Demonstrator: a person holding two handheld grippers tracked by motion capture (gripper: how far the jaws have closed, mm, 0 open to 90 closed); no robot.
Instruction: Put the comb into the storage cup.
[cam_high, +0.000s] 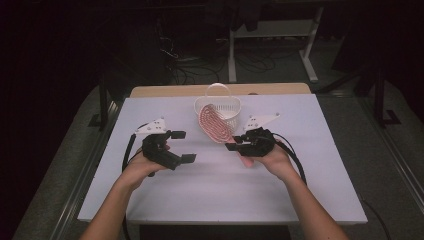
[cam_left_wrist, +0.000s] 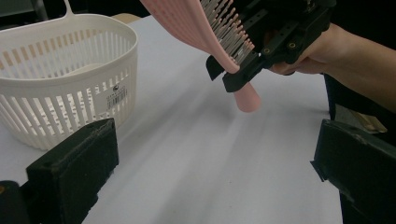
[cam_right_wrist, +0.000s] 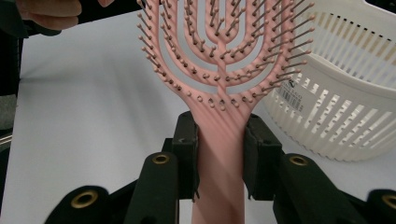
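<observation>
Brush (cam_right_wrist: 219, 70) is clamped at the handle by the right gripper (cam_high: 234, 146), lifted off the table, head at 11 o'clock over the basket (cam_high: 220, 106) rim. Left gripper (cam_high: 182, 146) is held open, empty. Drop into the basket judged left.

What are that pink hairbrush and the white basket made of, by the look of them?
Pink hairbrush: apparently moulded plastic, matte, with an open branching frame and ball-tipped bristles; the right claw grips its handle. White basket: likely glossy rigid plastic, judging by its slotted walls and smooth rim, with a barcode sticker.
</observation>
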